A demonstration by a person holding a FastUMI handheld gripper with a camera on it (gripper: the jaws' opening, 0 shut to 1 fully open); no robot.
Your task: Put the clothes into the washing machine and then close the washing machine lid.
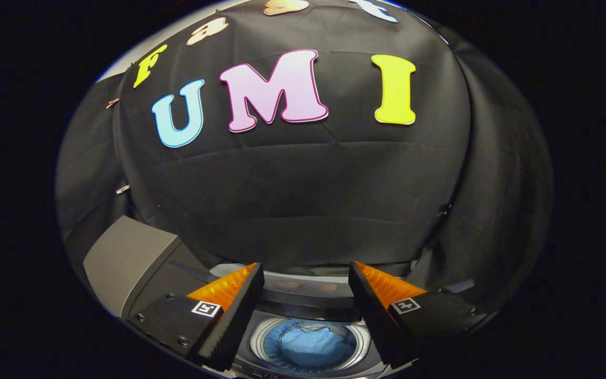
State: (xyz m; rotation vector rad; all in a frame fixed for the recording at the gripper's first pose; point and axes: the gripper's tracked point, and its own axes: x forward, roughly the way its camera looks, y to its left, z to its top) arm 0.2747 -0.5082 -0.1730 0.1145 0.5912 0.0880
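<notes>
My gripper [305, 295] hangs with fingers apart and empty over the washing machine [308, 310], the blue clothes [311, 345] already lying in its drum below and between them, so I judge the raised grey lid [129, 263] at left must be swung shut next.

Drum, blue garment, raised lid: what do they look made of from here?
Drum: likely stainless steel; bright, ribbed, shiny wall.
Blue garment inside it: soft woven cloth, matte, creased, with what looks like a collar.
Lid, standing open beside the tub: probably matte grey plastic or painted metal; smooth, no glare.
Gripper open above the tub, holding nothing.
</notes>
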